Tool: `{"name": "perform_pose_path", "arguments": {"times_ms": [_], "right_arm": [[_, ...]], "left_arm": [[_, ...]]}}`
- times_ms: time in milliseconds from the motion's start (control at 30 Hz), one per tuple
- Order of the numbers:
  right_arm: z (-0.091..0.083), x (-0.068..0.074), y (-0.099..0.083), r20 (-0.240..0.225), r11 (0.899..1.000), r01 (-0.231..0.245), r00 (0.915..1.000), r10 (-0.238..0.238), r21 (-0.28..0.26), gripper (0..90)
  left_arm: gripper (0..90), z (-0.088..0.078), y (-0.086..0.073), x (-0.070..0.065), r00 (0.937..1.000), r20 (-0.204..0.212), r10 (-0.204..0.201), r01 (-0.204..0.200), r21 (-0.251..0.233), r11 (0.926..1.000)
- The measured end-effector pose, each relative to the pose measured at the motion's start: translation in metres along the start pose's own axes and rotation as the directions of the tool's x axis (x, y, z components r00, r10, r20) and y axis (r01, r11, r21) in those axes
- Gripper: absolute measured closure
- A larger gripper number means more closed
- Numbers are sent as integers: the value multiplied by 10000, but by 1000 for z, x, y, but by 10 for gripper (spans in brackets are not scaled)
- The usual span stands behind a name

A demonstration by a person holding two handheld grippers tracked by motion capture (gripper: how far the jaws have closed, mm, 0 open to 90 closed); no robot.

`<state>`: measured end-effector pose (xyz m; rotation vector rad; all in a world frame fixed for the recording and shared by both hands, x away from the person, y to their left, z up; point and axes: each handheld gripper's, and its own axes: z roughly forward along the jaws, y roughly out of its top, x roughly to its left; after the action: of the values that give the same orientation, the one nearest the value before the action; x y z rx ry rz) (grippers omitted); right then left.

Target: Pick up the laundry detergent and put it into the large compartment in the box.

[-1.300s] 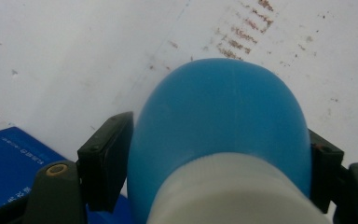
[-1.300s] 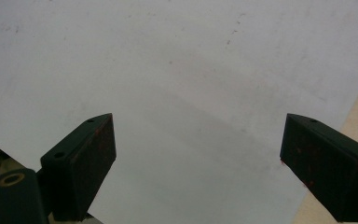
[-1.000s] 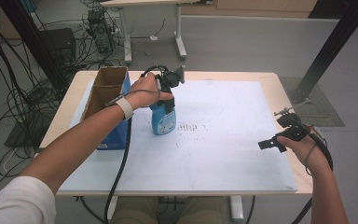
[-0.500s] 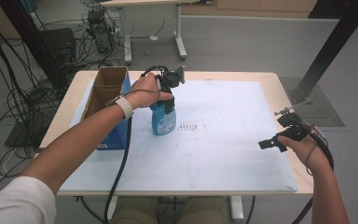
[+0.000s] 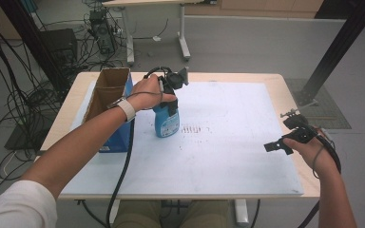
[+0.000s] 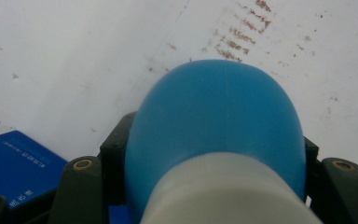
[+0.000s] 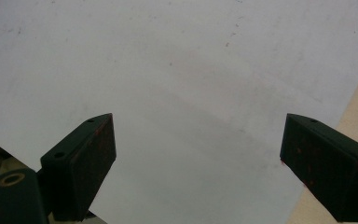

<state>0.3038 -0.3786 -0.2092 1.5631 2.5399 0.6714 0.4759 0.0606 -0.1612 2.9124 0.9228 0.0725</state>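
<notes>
Gripping blue bottle [image 5: 167, 121] beside box [image 5: 105, 97], left gripper [image 5: 172, 95]

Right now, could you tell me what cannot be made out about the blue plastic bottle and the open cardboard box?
- Blue plastic bottle: label print too small in the high view; in the left gripper view its base is hidden by its own shoulder.
- Bottle cap: covered by the left gripper in the high view.
- Open cardboard box: inside mostly hidden by its near wall and the forearm.
- Right gripper: jaws open, nothing between them.

You see a blue plastic bottle [image 5: 166, 121] with a white neck, a brown cardboard box [image 5: 105, 92] with blue sides, and reddish-brown speckled marks [image 5: 196, 129] on the white board [image 5: 228, 161].
</notes>
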Motion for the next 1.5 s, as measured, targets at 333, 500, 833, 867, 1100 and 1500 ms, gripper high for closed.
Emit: {"name": "perform_pose_path", "arguments": {"times_ms": [333,500,833,867,1100,1500], "right_arm": [[0,1,2,-1,10000,38,10000,-38,-15,103],[0,1,2,7,10000,47,10000,-47,-28,103],[-1,2,0,14,10000,50,10000,-49,-54,103],[-1,2,0,12,10000,50,10000,-50,-58,103],[-1,2,1,25,9999,98,9999,-98,-79,102],[-2,3,1,44,9999,96,9999,-96,-93,103]], "left_arm": [[377,0,-1,0,10000,-11,33,-33,-31,10000],[378,0,-1,0,10000,-17,32,-32,-46,10000],[378,0,-2,-1,10000,-19,11,-11,-63,10000],[378,0,-2,-1,10000,-17,5,-5,-64,10000],[378,0,-2,-1,10000,-11,-42,42,-67,10000],[378,0,-3,-1,10000,-20,-24,24,-101,9999]]}}
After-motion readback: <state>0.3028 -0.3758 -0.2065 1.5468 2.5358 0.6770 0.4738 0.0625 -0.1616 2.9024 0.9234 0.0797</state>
